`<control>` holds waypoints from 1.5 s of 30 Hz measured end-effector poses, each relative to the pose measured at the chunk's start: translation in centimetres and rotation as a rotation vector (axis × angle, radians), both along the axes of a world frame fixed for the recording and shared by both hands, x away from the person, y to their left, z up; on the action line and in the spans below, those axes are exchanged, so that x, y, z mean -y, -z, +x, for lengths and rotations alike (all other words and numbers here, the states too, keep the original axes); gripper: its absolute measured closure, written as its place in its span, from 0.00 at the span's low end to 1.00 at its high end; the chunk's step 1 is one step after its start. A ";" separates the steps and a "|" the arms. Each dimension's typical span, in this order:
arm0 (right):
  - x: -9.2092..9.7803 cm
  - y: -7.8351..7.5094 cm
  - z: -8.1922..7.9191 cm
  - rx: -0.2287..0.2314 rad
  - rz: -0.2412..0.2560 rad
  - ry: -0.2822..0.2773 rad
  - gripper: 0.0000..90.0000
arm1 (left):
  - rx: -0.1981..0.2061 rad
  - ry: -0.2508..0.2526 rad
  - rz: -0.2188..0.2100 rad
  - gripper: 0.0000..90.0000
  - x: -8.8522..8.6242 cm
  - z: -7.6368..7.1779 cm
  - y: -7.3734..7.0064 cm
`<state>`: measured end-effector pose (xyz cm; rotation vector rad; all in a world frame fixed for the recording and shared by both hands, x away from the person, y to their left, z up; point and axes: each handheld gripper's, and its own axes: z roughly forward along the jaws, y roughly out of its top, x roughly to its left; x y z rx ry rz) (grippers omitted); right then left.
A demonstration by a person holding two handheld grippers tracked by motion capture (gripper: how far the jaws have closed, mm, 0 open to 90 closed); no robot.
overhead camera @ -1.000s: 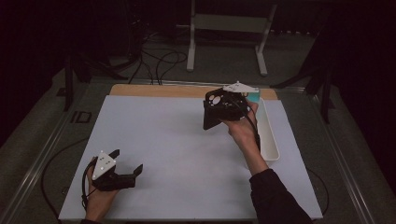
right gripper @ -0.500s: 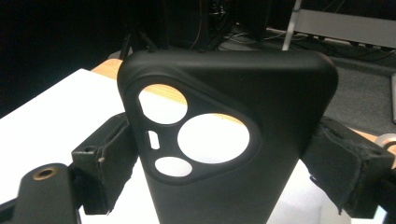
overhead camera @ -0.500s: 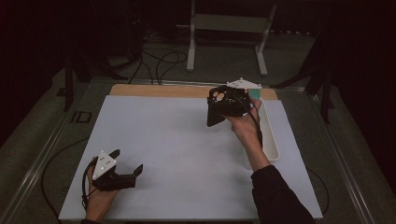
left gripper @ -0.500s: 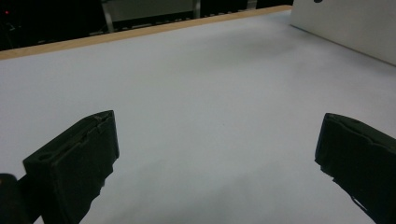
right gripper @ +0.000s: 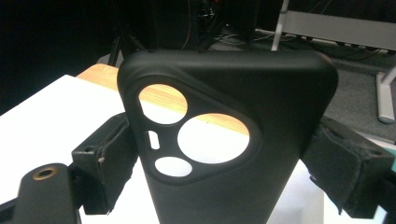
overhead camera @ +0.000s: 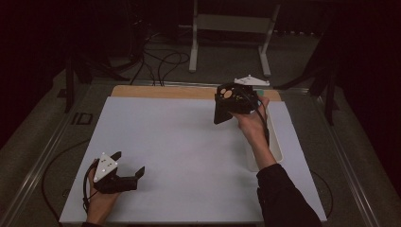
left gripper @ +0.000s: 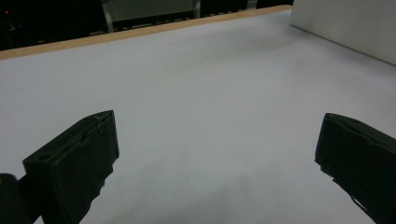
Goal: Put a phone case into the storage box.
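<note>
**A:** What is the right hand doing, upper right of centre in the high view?

**B:** It lifts the right gripper [overhead camera: 222, 109] above the white mat [overhead camera: 179, 151], the jaws pinching a black phone case [overhead camera: 222, 112]. The right gripper view shows the case [right gripper: 261, 116] upright between the two jaws, gripped at its sides, with the camera cut-outs facing the lens and the wooden table edge [right gripper: 163, 98] visible through them.

**A:** And the left?

**B:** Lower left of the frame, the left gripper [overhead camera: 126, 170] lies low on the mat in the person's hand [overhead camera: 101, 201], its jaws spread wide. In the left gripper view the gripper [left gripper: 217, 154] has nothing but bare mat [left gripper: 205, 93] between the jaws.

**A:** Anything beside the case?

**B:** A long white tray [overhead camera: 274, 142] lies along the mat's right edge, just beneath the right forearm. Its wall [left gripper: 345, 23] fills the upper right corner of the left gripper view. Cables [overhead camera: 161, 59] and a metal stand [overhead camera: 231, 23] sit on the floor at the top of the frame.
</note>
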<state>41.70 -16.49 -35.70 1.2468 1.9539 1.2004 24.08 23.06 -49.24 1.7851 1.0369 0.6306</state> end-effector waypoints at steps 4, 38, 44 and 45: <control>0.4 -0.1 0.3 -0.001 0.006 0.016 0.16 | 0.000 0.000 0.000 0.00 0.0 0.0 0.0; 4.8 -1.4 1.9 0.016 0.018 0.145 0.16 | 0.001 -0.003 0.004 0.00 -0.1 0.0 0.0; 5.7 -1.7 2.1 0.023 0.012 0.172 0.16 | 0.002 -0.003 0.002 0.00 0.0 0.0 0.0; 5.8 -1.8 2.1 0.023 0.014 0.177 0.16 | 0.002 -0.003 0.002 0.00 0.0 0.0 0.0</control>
